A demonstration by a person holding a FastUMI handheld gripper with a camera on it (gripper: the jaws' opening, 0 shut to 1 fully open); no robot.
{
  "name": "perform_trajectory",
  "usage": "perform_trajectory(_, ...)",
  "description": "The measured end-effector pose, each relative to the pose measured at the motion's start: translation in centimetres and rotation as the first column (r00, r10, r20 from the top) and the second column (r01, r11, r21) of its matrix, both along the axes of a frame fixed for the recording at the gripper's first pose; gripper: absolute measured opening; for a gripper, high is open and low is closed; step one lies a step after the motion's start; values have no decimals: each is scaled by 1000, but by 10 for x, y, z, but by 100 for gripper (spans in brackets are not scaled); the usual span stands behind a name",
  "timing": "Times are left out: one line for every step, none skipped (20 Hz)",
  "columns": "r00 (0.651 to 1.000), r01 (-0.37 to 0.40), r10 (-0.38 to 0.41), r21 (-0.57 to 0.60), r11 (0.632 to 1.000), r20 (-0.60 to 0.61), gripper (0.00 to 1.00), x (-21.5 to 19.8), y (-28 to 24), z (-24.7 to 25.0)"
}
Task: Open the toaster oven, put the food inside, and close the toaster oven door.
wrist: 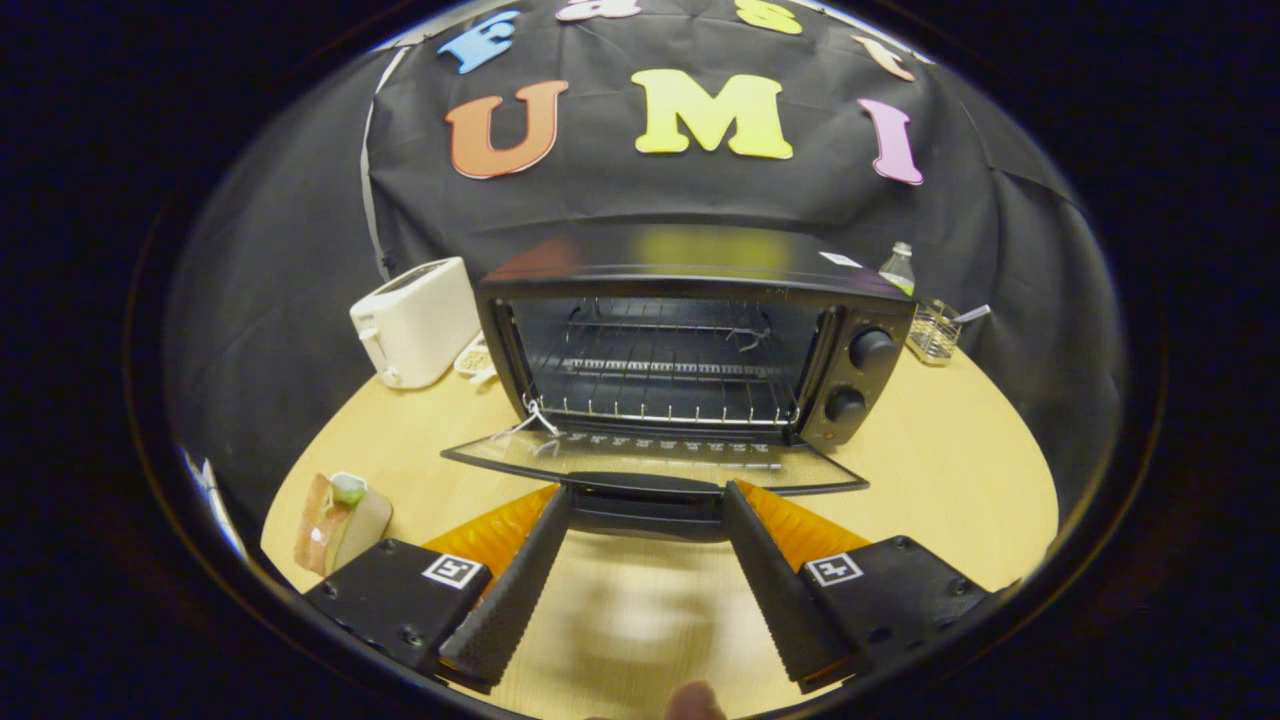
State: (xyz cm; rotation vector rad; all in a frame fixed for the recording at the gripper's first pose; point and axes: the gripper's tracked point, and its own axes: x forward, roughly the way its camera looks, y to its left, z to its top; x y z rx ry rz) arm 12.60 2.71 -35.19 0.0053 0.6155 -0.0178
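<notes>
Toaster oven (690,340) at centre of the wooden counter (950,470), door (655,462) swung fully down and lying flat toward the claw. Door handle (645,497) at the near edge of the door, just ahead of the fingertips and spanning the gap between them. Wire rack (660,385) visible inside the open cavity; two control knobs (860,375) stacked on the panel at 3 o'clock of the cavity.

Claw (645,505) spread wide, nothing gripped; fingers (515,590) angled inward toward the handle, tips near its two ends; actual contact with the handle cannot be told.

Food, a sandwich wedge (335,520) with a green filling showing at its top, upright on the counter at 9 o'clock of the claw, well apart from the oven and outside the fingers.

White pop-up toaster (415,320) at 9 o'clock of the oven, just beside its side wall. Small light object (475,358) between toaster and oven, too small to identify. Wire basket (935,335) with a utensil handle protruding, at 3 o'clock of the oven; clear bottle (898,268) just behind the oven's far corner, at 11 o'clock of the basket. Fingertip of a person (697,702) at 6 o'clock, below the claw.
</notes>
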Motion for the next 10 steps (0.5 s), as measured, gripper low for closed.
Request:
perform_trajectory(1000,3,-3,12,1000,-22,100,-5,1,-10)
perform_trajectory(999,7,-6,29,1000,-54,100,-10,2,-19)
perform_trajectory(996,11,-7,42,999,-87,100,-14,1,-29)
perform_trajectory(995,15,-11,40,999,-103,100,-18,-1,-34)
perform_trajectory(995,5,-2,31,999,-99,100,-21,0,-34)
perform_trajectory(996,-14,15,11,1000,-87,100,-21,1,-26)
perform_trajectory(997,-38,37,-11,999,-68,98,-24,2,-18)
perform_trajectory(997,-63,62,-20,998,-55,99,-27,4,-9)
perform_trajectory(995,-91,90,-20,996,-49,99,-32,10,0)
perform_trajectory(992,-123,122,-18,992,-45,100,-38,15,10)
